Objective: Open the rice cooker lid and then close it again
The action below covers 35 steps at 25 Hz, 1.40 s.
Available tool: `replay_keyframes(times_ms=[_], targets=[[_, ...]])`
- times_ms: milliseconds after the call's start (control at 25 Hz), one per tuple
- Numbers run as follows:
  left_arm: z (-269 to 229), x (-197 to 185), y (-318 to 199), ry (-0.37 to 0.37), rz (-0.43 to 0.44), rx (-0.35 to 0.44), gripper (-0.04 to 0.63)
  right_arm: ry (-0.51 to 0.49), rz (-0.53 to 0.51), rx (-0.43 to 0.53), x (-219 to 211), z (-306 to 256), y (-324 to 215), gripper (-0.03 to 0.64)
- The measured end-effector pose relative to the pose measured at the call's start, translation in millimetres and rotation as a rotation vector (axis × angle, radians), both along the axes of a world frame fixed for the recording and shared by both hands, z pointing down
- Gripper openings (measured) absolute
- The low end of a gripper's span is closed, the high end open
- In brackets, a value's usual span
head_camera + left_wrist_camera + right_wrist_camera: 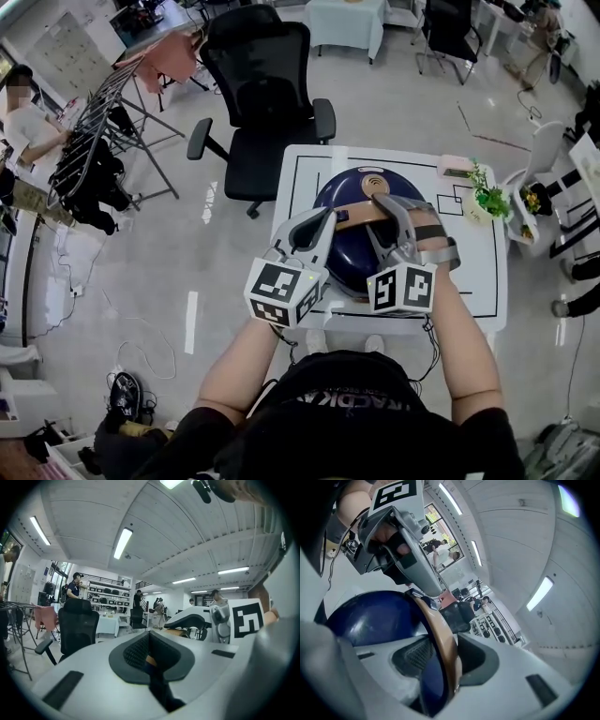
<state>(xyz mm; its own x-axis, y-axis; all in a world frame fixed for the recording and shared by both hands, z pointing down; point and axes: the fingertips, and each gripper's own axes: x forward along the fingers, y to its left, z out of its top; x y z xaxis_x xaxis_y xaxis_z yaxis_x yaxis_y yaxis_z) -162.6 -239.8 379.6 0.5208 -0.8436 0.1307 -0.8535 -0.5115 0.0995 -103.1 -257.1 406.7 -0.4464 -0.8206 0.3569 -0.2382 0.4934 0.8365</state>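
White table (487,272), chair (262,84) behind, plant (487,197) beside, L tool (323,217) shut, R tool (389,202) open astride cooker handle (359,217)

The white, black-lined table (483,272) carries three things. The navy rice cooker (354,251) sits mid-tabletop, reaching toward the near edge. A pink box (455,167) lies near the far right corner. A small green plant (487,199) stands near it at the right edge.
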Motion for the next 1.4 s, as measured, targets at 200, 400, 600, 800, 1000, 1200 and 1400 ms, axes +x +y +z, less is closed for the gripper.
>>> replay_keyframes(times_ms=[200,400,600,800,1000,1200,1400], targets=[[10.5,-1.5,-4.9,-0.013,0.017,-0.012,0.003,0.027,0.015,-0.001,-3.1,7.9,0.6,0.158],[20.4,-1.5,-5.7,-0.026,0.037,-0.036,0.003,0.059,0.020,-0.001,-7.5,15.5,1.0,0.163],[25.3,-4.7,-6.7,-0.021,0.052,-0.044,0.003,0.071,0.032,-0.002,-11.5,18.8,0.0,0.166],[26.6,-5.0,-7.7,-0.003,0.060,-0.042,0.003,0.073,0.042,-0.001,-11.2,20.2,-1.1,0.166],[26.9,-4.3,-6.6,-0.008,0.074,-0.042,0.003,0.113,0.032,0.027,-11.6,21.5,-0.7,0.166],[26.6,-0.8,-2.1,-0.036,0.117,-0.036,0.038,0.158,0.035,0.060,-9.1,21.8,0.4,0.169],[21.0,1.4,9.4,-0.020,0.177,-0.017,0.103,0.048,0.080,0.047,3.5,16.4,18.9,0.169]])
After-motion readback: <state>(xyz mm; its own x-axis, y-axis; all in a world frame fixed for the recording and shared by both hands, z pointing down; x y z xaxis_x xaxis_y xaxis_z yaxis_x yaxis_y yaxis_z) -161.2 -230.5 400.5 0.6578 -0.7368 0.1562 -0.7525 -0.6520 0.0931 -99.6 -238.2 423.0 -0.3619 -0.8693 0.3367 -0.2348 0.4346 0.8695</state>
